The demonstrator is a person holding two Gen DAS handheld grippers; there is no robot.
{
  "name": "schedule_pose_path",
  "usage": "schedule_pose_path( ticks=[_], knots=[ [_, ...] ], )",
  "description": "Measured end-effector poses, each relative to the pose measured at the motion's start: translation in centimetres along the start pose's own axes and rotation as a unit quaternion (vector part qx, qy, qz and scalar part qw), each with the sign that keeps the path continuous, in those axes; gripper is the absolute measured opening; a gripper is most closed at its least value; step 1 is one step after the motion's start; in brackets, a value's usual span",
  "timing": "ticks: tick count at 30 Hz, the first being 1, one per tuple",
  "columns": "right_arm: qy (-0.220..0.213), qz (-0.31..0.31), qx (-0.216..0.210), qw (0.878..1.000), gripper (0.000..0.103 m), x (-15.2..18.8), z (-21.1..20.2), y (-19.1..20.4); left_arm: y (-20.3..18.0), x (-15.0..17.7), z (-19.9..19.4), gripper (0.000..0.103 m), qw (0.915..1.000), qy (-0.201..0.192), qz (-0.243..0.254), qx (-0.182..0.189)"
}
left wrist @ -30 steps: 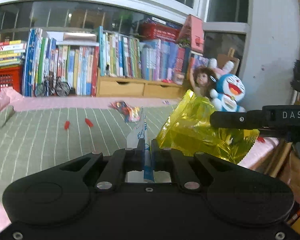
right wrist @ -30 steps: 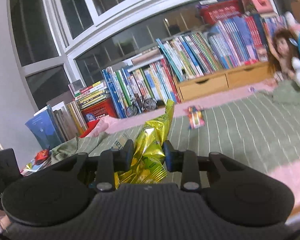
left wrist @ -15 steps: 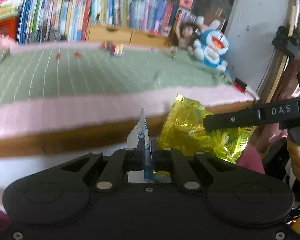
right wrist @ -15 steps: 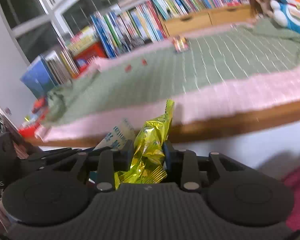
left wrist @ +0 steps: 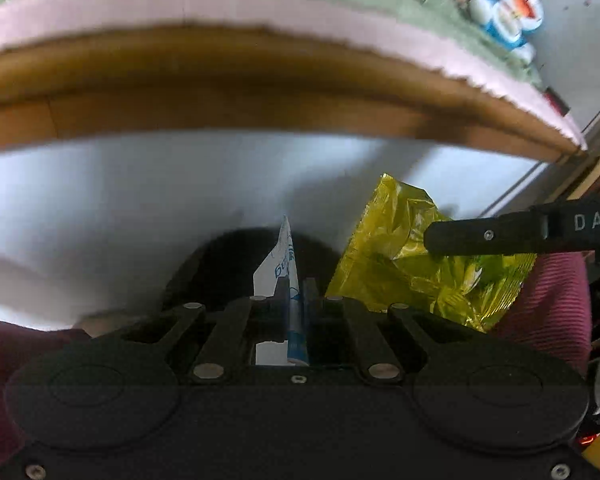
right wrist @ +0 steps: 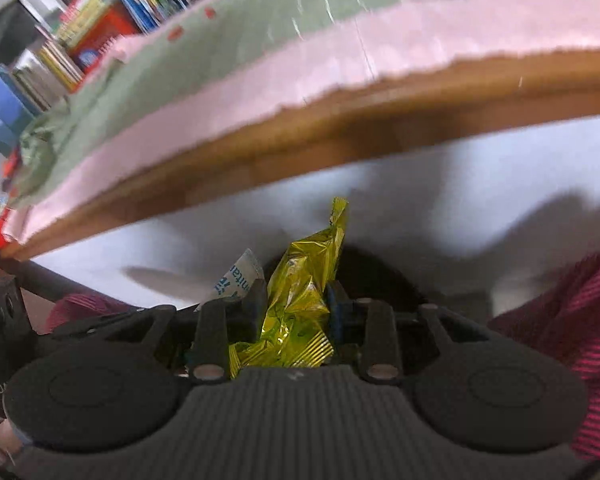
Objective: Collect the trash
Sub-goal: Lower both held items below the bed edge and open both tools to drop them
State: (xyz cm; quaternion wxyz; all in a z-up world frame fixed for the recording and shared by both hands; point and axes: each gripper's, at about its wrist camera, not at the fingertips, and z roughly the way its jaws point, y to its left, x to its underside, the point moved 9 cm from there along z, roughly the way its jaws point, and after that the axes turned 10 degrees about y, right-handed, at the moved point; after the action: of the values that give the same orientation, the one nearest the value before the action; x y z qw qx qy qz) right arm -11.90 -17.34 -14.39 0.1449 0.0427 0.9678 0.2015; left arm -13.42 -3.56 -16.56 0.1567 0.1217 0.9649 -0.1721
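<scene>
Two grippers each hold one piece of trash. The left gripper (left wrist: pixel 295 292) is clamped on a white wrapper with blue print (left wrist: pixel 285 264), which stands upright between its jaws and projects ahead of the fingertips. The right gripper (right wrist: pixel 298 296) is clamped on a crumpled yellow foil bag (right wrist: pixel 300 300); the bag's upper edge rises ahead of its fingers. In the left wrist view, the yellow bag lies just to the right of the left gripper. A dark round opening (left wrist: pixel 236 264) sits directly ahead of and below both grippers. Beyond it runs a wooden bed edge (left wrist: pixel 260 108) under a pink blanket (left wrist: pixel 180 4).
</scene>
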Motion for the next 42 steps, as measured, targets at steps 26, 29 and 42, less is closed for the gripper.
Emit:
schedule_pose_path(
  ticks=[26,29,42],
  knots=[
    [0.089,0.057,0.012,0.994,0.043,0.7,7.6,-3.2,2.6,1.1,8.7,0.013,0.9957,0.084,-0.024,-0.031],
    [0.088,0.054,0.011,0.995,0.059,0.6,7.5,-3.2,2.3,1.1,8.2,0.018,0.9957,0.082,-0.025,-0.034],
    [0.077,0.025,0.012,0.997,0.066,0.5,6.5,-2.3,1.7,0.9,6.2,0.057,0.9963,0.075,-0.021,-0.035]
  ],
)
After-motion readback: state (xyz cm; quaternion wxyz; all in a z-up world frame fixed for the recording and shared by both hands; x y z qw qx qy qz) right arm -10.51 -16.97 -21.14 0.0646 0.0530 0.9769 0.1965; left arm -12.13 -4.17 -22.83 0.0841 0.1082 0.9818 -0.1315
